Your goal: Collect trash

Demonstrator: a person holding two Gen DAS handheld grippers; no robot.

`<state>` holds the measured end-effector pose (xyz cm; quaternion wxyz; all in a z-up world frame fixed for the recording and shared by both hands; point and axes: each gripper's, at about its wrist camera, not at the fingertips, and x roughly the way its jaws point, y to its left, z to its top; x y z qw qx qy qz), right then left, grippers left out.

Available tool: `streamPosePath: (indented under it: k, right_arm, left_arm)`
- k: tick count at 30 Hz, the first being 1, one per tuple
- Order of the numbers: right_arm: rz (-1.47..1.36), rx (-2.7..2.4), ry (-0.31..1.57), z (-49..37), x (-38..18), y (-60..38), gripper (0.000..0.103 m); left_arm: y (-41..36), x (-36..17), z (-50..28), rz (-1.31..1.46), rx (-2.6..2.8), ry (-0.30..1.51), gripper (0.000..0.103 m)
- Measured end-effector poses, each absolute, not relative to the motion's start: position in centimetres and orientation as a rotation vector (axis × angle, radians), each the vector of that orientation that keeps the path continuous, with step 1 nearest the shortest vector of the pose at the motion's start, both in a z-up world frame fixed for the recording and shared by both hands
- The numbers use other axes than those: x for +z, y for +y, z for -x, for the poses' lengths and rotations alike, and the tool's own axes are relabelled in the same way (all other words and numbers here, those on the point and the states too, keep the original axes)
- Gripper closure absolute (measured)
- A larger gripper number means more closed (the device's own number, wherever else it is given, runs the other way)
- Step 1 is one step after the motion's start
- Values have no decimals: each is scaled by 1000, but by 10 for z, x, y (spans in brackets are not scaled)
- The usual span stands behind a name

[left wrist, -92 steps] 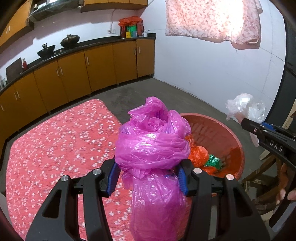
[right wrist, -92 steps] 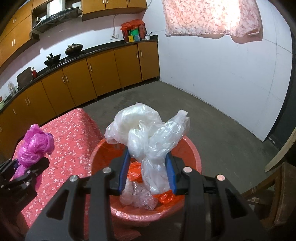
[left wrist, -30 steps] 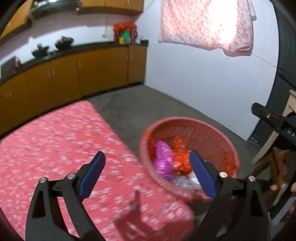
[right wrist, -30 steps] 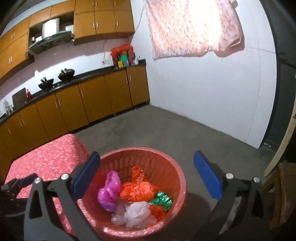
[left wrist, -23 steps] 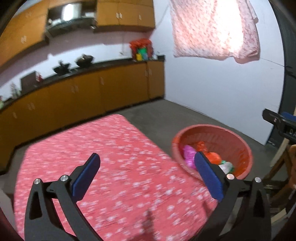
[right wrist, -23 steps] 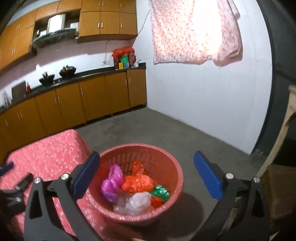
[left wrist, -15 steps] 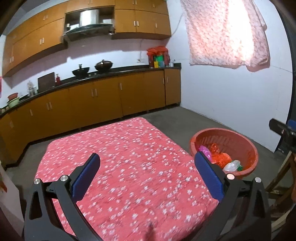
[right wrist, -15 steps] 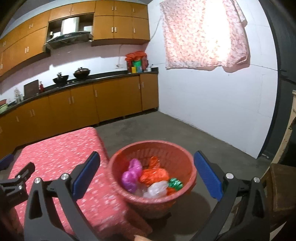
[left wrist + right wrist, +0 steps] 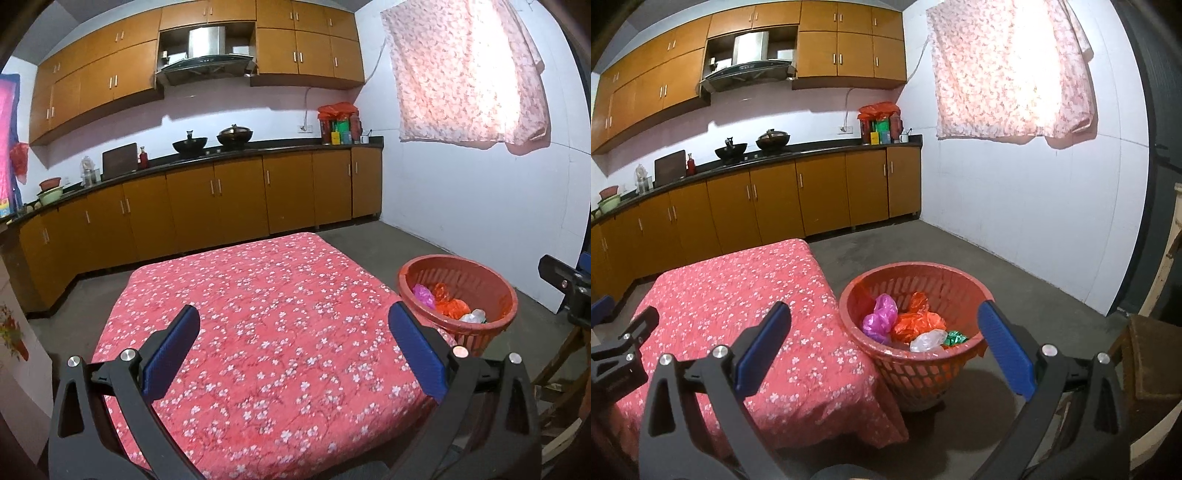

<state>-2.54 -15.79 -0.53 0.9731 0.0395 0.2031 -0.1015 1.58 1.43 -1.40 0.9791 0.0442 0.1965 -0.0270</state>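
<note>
A red plastic basket (image 9: 945,280) (image 9: 487,273) stands on the floor at the right edge of the table. Inside it lie a magenta bag (image 9: 881,317) (image 9: 421,293), orange bags (image 9: 918,321) (image 9: 445,301), a clear bag (image 9: 929,339) (image 9: 472,315) and a green scrap (image 9: 955,336). My left gripper (image 9: 293,341) is open over the red floral tablecloth (image 9: 266,317), nothing between its blue pads. My right gripper (image 9: 884,339) is also open and empty, back from the basket, which shows between its fingers. The left gripper's tip (image 9: 631,332) shows at the left of the right wrist view.
Wooden kitchen cabinets (image 9: 221,199) with a black counter and pots run along the far wall. A floral cloth (image 9: 469,70) hangs on the white wall at right. Wooden furniture (image 9: 1152,354) stands at the right edge. Grey floor (image 9: 923,243) lies beyond the basket.
Both bags were let go into the basket and both grippers opened wide. Over the last second both pulled back from the basket, and the left swung toward the table.
</note>
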Motion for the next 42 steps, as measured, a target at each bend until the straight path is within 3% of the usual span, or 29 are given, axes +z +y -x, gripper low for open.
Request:
streamPosePath:
  k: [42]
  right_arm:
    - [-75, -173, 413, 51, -4, -144, 4]
  left_arm:
    - [25, -5, 2, -52, -54, 395, 2]
